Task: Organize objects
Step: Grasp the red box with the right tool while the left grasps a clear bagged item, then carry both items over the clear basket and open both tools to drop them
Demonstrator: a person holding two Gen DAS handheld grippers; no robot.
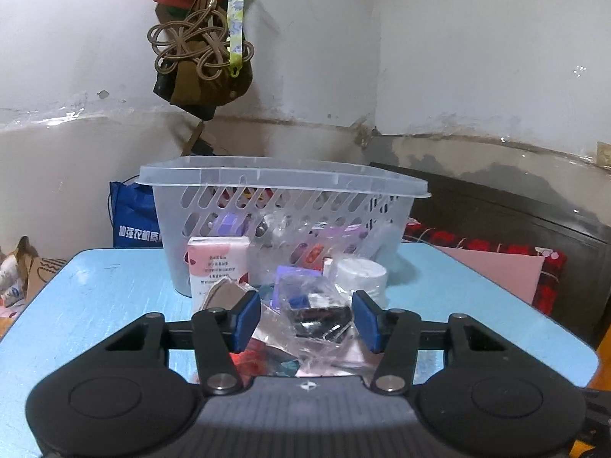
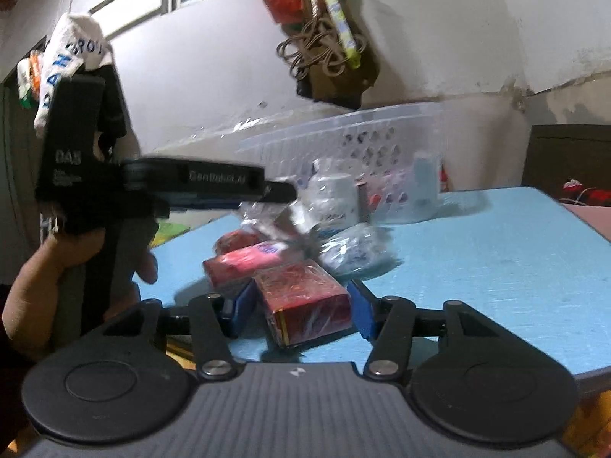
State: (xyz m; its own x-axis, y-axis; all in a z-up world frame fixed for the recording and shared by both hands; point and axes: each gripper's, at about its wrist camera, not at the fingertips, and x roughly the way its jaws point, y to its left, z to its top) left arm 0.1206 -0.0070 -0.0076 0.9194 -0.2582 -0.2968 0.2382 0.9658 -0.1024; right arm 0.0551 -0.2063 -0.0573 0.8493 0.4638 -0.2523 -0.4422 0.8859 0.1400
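Two handheld grippers work over a light-blue table (image 1: pixel 114 290) in a room corner. At the back stands a clear slotted plastic basket (image 1: pixel 282 191), already holding several small things. In front of it lies a loose pile: a white-pink carton (image 1: pixel 217 263), a white jar (image 1: pixel 359 274), crinkly clear-wrapped packets.

The left gripper (image 1: pixel 307 320) is part spread, its blue pads (image 1: pixel 246 320) either side of a clear plastic packet (image 1: pixel 317 316) w/ dark contents; can't tell if the pads touch the wrap yet. The right gripper (image 2: pixel 301 309) brackets a red box (image 2: pixel 305 301) at the near table edge; the right-hand pad sits against its side, but the left-hand contact isn't clear, so the grip looks nearly made, not certain. A person's hand (image 2: pixel 57 263) holds the left tool, seen in the right wrist view.

Step in hand, as I judge it: picking up items to go in the basket. Next: close firmly, lift clear of the pile, carry over the basket rim, which stands high, so a good lift is needed.

Room: table's right side is bare and open; the red box sits close to the near edge and could be nudged off; the two tools work near each other, so watch for a clash
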